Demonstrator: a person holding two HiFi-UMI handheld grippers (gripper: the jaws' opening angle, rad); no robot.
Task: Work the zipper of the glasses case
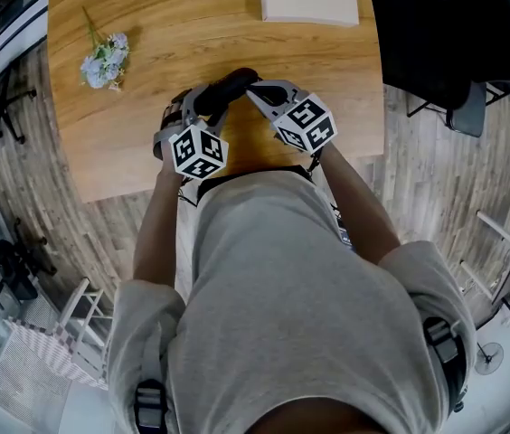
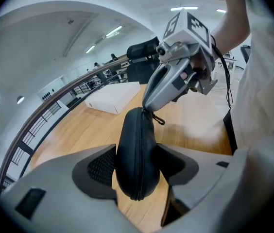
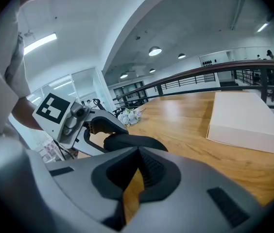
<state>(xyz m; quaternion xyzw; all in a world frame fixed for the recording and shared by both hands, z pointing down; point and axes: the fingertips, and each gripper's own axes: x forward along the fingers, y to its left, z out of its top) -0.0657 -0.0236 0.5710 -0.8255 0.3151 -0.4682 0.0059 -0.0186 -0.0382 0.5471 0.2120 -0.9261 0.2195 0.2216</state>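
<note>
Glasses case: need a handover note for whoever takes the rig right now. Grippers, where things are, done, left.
Left gripper: shut on the glasses case, held edge-on with the zipper facing it.
Right gripper: jaws together, tips at the far end of the case beside the zipper pull. I cannot tell whether it pinches the pull.
Place: case is over the near edge of the wooden table.
Done: case gripped, right gripper brought to the pull.
Left: the zipper looks closed along the visible edge, so it is not yet run.
</note>
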